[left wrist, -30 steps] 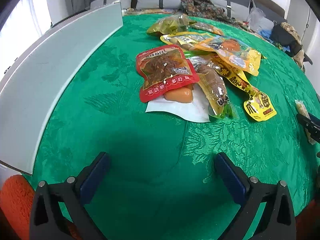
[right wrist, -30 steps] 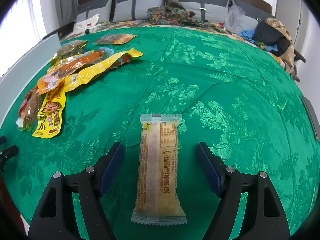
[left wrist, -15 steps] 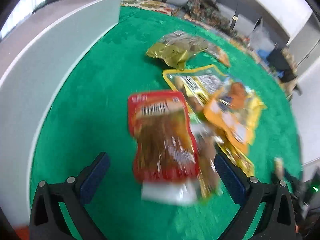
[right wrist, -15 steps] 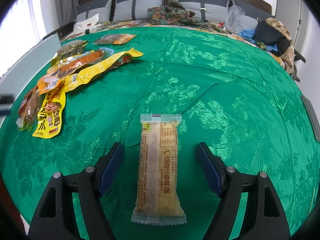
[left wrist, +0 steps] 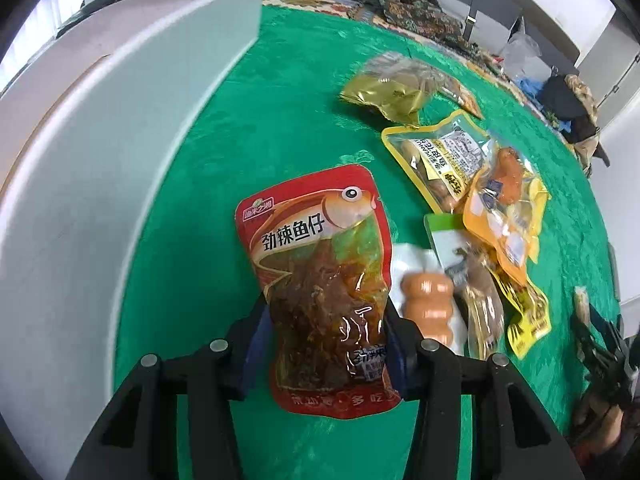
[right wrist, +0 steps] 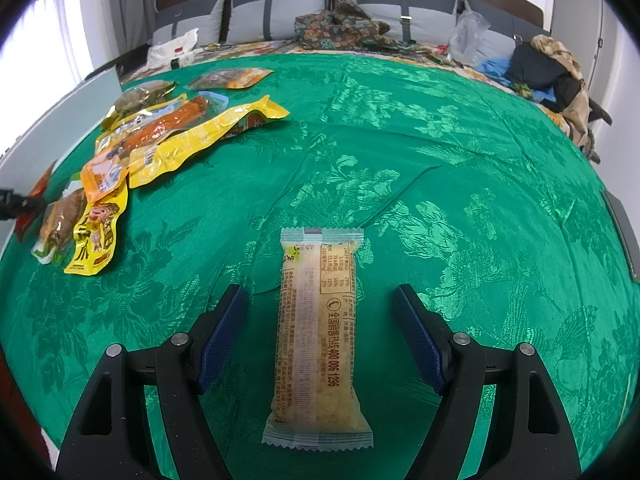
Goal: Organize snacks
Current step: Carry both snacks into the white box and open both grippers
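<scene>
The red fish snack pouch (left wrist: 320, 288) lies long axis 12 to 6 o'clock, between the closing jaws of the left hand-held gripper (left wrist: 326, 344), pads pressing it. The right hand-held gripper (right wrist: 320, 336) is wide open around the rice bar (right wrist: 318, 340), untouched.

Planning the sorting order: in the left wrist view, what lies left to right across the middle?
White panel → red fish snack pouch between the closing left gripper → peach sausage pack → yellow pouch.

- Green patterned cloth (right wrist: 460, 200) spread under everything.
- White board (left wrist: 80, 184) at nine o'clock.
- Grey cushions (right wrist: 272, 12) at twelve o'clock.
- Heaped clothes (right wrist: 556, 68) at two o'clock.
</scene>
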A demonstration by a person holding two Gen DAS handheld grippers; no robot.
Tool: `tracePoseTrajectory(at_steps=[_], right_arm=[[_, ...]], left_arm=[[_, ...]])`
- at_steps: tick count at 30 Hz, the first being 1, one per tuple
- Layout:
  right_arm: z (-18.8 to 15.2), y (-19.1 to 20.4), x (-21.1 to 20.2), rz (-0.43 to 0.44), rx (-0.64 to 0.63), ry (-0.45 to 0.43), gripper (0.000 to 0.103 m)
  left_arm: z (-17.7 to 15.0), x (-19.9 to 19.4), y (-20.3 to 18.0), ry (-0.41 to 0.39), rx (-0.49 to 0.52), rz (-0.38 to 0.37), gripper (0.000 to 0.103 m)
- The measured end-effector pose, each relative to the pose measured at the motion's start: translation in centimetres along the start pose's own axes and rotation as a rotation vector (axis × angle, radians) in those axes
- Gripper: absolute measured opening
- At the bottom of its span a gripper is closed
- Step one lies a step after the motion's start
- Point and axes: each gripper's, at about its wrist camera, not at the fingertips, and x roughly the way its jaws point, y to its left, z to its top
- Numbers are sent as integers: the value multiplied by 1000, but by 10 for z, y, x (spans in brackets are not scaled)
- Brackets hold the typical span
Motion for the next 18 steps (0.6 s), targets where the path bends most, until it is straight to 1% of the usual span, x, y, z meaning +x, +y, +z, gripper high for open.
tracePoseTrajectory(at_steps=[1, 2, 3, 5, 7, 8, 9, 10, 12, 14, 16, 18], right_arm=[[0, 0, 0, 6, -2, 4, 80], [3, 0, 1, 15, -9, 27, 80], [9, -2, 2, 31, -10, 78, 80], [22, -13, 3, 95, 66, 187, 78], [29, -24, 5, 142, 151, 256, 77], [32, -27, 7, 149, 173, 292, 71], [36, -24, 9, 121, 148, 334, 38], [38, -20, 10, 92, 107, 356, 28], [40, -15, 9, 81, 92, 384, 28], [44, -11, 4, 81, 106, 384, 28], [58, -2, -12, 138, 171, 351, 28], [81, 23, -30, 226, 195, 307, 28]], left_arm=[[-2, -6, 1, -11, -3, -14, 49], [-5, -16, 2, -27, -3, -34, 49], [-7, -23, 2, -40, 0, -46, 49], [-9, -36, 1, -63, 8, -74, 49], [-7, -50, 0, -86, 11, -101, 49], [-5, -57, 0, -98, 8, -117, 49], [-3, -64, 3, -107, 3, -131, 49], [-2, -72, 5, -114, -2, -142, 49], [1, -89, 14, -133, -17, -164, 49], [4, -108, 30, -156, -35, -171, 49], [10, -129, 54, -183, -59, -162, 49], [17, -144, 77, -208, -78, -120, 49]])
